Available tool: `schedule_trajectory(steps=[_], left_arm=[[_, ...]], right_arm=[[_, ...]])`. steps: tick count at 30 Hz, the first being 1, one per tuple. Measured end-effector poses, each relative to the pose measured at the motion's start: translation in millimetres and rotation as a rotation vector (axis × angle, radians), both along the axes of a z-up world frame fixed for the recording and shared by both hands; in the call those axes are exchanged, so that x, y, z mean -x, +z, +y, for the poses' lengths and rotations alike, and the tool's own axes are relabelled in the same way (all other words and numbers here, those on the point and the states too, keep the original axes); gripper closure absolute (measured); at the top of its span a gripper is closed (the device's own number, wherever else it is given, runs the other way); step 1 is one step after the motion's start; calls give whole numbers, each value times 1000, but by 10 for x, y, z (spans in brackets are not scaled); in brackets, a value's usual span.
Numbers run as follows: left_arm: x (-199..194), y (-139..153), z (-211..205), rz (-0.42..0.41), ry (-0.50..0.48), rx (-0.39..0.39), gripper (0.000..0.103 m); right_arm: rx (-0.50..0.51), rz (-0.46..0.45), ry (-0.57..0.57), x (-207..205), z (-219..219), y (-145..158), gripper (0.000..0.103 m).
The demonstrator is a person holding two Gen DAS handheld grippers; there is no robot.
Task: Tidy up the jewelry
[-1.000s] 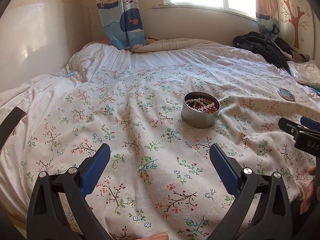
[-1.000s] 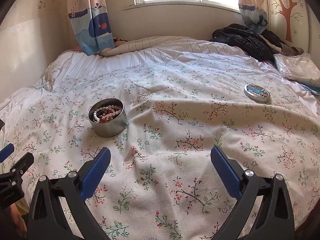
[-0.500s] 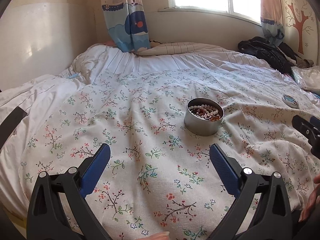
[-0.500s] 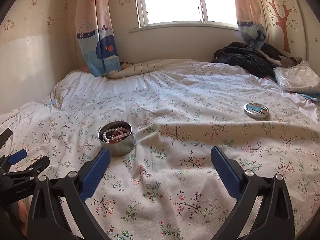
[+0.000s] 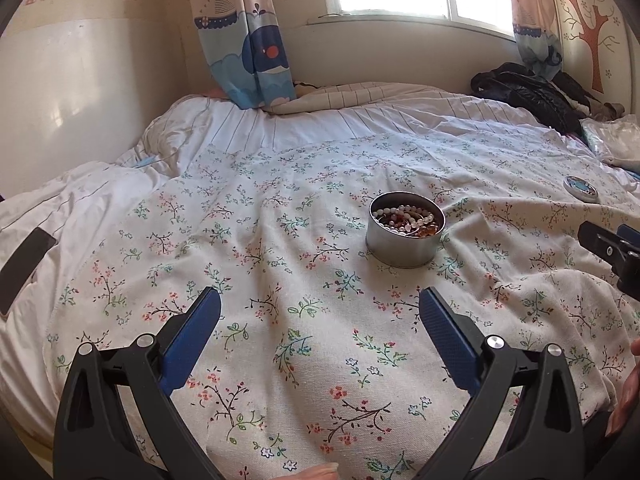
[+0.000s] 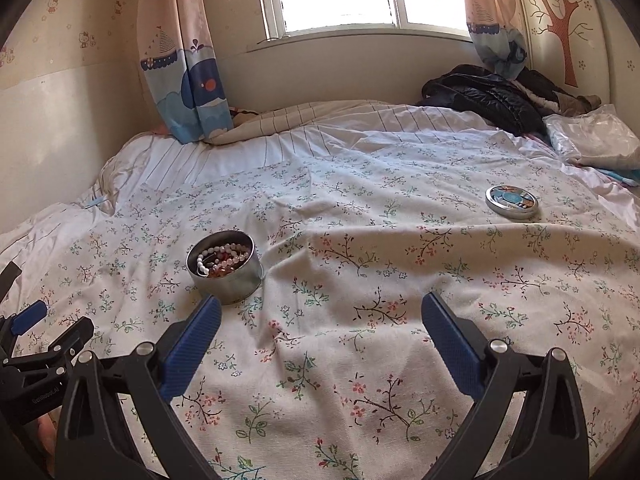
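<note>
Beyond left gripper, jewelry tin on bedspread; both grippers spread, empty

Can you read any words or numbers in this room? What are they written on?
Small white lettering on the black body of the left tongs, seen in the right wrist view: too blurred to read.
Picture on the round silver tin lid: any words too small to read.
Nothing else carries text.

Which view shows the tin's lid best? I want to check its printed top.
The right wrist view: the lid lies unobstructed on the floral bedspread, its blue printed top visible. The left wrist view shows the lid only small and distorted at the right edge.
</note>
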State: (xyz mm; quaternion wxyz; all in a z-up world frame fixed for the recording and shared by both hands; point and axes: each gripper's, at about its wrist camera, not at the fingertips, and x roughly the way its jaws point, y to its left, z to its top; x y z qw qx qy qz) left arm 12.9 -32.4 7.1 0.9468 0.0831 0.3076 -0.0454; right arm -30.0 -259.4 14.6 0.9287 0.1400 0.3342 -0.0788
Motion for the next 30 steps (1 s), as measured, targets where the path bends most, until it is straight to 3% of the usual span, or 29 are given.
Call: schedule_trajectory(steps=[23, 30], left_arm=[[-98, -49, 42, 73, -16, 50, 8], [-49, -22, 100, 32, 9, 75, 8]], right_arm=[[6, 23, 2, -35, -9, -36, 7], [29, 36, 11, -63, 32, -48, 7]])
